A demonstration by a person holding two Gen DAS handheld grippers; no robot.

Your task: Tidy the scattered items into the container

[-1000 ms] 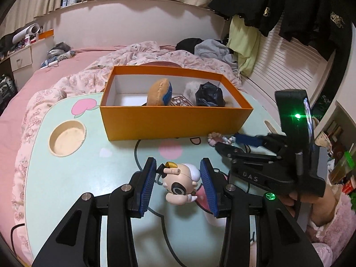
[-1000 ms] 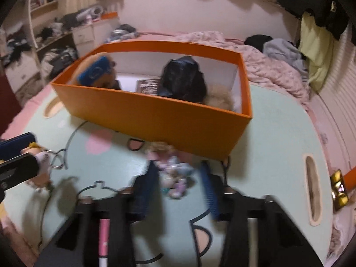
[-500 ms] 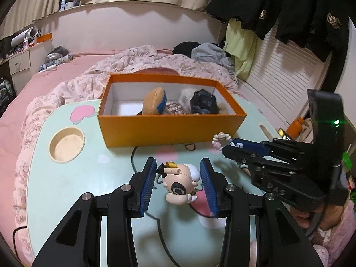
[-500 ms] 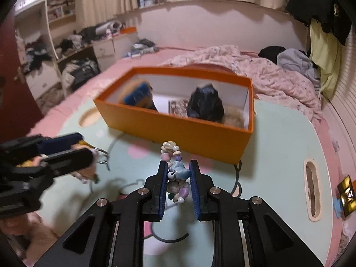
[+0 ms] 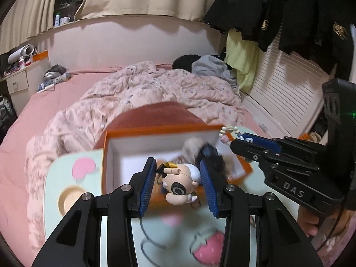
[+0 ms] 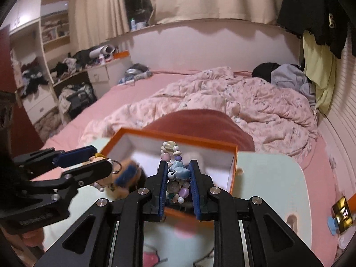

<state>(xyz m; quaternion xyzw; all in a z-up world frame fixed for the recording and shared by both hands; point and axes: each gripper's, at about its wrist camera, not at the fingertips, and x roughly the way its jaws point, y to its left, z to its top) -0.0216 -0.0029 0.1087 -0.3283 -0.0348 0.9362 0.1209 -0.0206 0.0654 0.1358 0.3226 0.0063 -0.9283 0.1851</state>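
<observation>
My left gripper is shut on a small cartoon figure keychain with a pale head and a gold clip, lifted off the table in front of the orange box. My right gripper is shut on a beaded bracelet of pastel beads and shells, held over the near wall of the orange box. In the left wrist view the right gripper reaches in from the right with the beads at its tip. The left gripper shows at the left in the right wrist view. The box holds a black bag and a plush toy.
The box stands on a mint green low table with a round cup recess and printed hearts and a strawberry. Behind it lie a maroon cushion and a pink quilted bed. A gold clip rests at the table's right edge.
Both grippers have risen off the table with their items and moved toward the box. The right gripper closed on the bracelet within the last second.
</observation>
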